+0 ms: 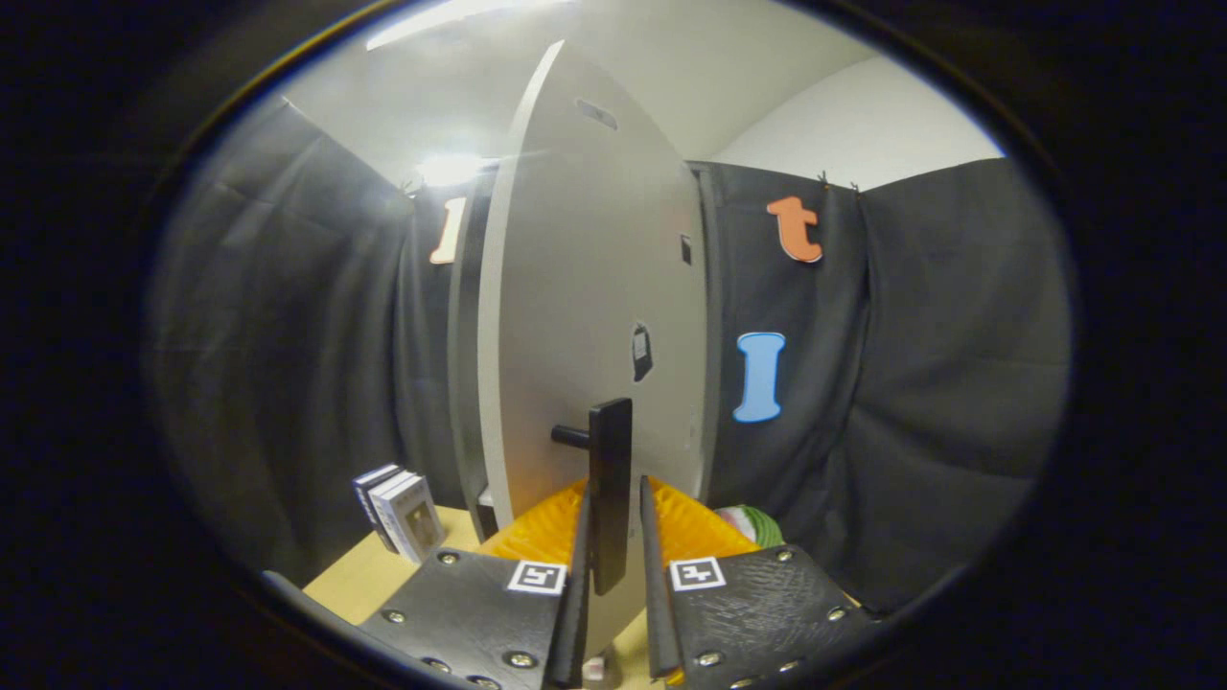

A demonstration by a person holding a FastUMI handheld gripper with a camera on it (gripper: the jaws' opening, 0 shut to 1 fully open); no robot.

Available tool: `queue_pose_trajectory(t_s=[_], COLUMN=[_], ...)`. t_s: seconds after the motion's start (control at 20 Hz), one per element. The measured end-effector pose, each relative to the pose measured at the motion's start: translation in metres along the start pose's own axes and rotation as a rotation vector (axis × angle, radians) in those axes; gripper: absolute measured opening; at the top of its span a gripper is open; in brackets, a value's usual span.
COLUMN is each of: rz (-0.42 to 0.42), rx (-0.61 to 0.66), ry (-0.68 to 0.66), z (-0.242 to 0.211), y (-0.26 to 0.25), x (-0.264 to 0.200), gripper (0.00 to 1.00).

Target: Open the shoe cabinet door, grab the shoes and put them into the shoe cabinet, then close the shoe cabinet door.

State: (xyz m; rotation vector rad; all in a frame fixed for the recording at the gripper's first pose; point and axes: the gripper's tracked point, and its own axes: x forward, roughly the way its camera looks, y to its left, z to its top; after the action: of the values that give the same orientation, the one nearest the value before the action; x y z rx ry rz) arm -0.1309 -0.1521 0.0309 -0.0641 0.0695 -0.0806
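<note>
Door [585, 287]: pale cabinet panel, swung partly open, standing edge-on just ahead of the gripper. Handle [610, 489]: dark upright bar on a short peg, fixed low on the door, sitting between the two fingers. Gripper [613, 522]: held level, pointing straight at the door; fingers closed to a narrow gap around the handle, though firm contact on both sides cannot be told. Boxes [403, 513]: small stack, tilted, on the wooden table [359, 580] left of the door.
</note>
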Motion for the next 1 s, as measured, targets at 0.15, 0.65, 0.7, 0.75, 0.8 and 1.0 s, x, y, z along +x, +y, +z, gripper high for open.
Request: queue_pose_trajectory(t_s=[0.15, 0.65, 0.7, 0.75, 0.8, 1.0], rz=[-0.042, -0.199, -0.215, -0.232, -0.247, -0.271], rx=[0.01, 0.046, 0.043, 0.039, 0.035, 0.016], ry=[0.005, 0.011, 0.011, 0.008, 0.004, -0.014], z=[-0.002, -0.003, -0.004, -0.002, -0.001, 0.004], y=[-0.034, -0.144, -0.155, -0.164, -0.173, -0.189], x=[-0.01, -0.025, -0.027, -0.029, -0.032, -0.042], gripper=[0.25, 0.12, 0.12, 0.12, 0.12, 0.12])
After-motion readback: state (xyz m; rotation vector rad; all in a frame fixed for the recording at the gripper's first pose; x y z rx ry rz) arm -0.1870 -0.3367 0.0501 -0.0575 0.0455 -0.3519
